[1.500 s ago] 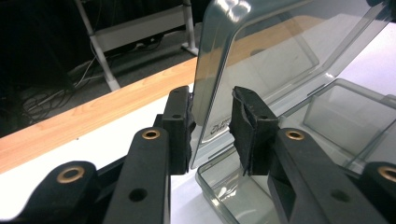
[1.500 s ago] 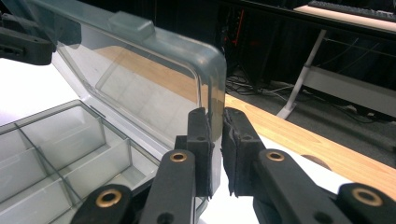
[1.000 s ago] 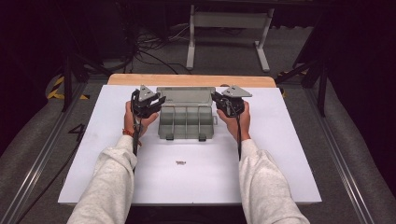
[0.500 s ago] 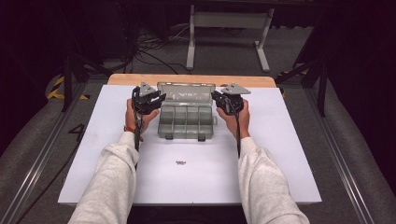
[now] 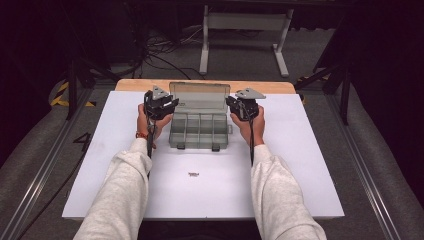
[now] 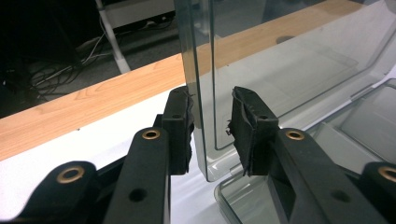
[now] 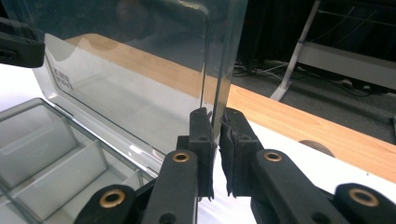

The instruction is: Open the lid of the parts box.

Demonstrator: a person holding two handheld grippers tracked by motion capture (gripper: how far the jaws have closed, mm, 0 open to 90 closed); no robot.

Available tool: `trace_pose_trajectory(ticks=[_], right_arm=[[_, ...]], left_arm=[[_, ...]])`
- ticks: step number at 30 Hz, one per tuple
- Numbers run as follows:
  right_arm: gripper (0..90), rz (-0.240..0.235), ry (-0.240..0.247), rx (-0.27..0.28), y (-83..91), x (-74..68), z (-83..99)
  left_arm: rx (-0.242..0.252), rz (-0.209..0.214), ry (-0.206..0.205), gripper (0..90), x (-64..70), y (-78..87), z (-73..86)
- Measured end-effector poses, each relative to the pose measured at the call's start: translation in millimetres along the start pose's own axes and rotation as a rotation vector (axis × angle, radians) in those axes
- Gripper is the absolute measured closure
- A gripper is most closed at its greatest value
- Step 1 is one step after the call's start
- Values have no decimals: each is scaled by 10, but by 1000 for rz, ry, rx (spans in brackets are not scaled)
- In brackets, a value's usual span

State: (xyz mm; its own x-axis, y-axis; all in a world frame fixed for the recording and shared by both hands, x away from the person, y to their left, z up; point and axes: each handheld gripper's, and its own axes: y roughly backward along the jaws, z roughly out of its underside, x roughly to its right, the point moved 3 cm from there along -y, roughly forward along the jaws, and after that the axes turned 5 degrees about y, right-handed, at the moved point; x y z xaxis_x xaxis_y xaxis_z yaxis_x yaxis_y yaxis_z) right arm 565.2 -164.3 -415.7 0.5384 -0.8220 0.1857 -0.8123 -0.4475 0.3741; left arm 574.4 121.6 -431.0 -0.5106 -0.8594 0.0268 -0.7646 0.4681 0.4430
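Observation:
A clear plastic organiser box (image 5: pixel 200 132) with several compartments lies at the table's far middle, its lid (image 5: pixel 200 96) standing nearly upright. My left gripper (image 5: pixel 167 107) is at the lid's left edge. In the left gripper view its jaws (image 6: pixel 212 126) straddle that edge of the lid (image 6: pixel 289 70) with a gap on one side, so it is open. My right gripper (image 5: pixel 233 105) is at the lid's right edge. In the right gripper view the gripper (image 7: pixel 215 135) is shut on the thin edge of the lid (image 7: pixel 130 79).
A small dark item (image 5: pixel 193 174) lies on the white table top (image 5: pixel 300 165) in front of the box. A wooden strip (image 5: pixel 265 86) runs along the far edge. Beyond it are a metal stand (image 5: pixel 240 30) and floor cables.
The lid has swung up from a backward lean to nearly upright, and both grippers have moved slightly up and away with it.

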Motion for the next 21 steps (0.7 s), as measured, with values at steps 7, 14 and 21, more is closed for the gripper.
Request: trace_pose_trajectory(ticks=[7, 14, 21], right_arm=[[828, 0, -13, -34, -92, 4, 85], [825, 3, -17, -58, -144, 4, 133], [819, 2, -21, -86, -202, -1, 191]], left_arm=[[-35, -6, -10, 685, -16, -60, 41], [-65, -22, -16, 683, -19, -126, 86], [-102, -36, -25, 683, -12, -173, 124]])
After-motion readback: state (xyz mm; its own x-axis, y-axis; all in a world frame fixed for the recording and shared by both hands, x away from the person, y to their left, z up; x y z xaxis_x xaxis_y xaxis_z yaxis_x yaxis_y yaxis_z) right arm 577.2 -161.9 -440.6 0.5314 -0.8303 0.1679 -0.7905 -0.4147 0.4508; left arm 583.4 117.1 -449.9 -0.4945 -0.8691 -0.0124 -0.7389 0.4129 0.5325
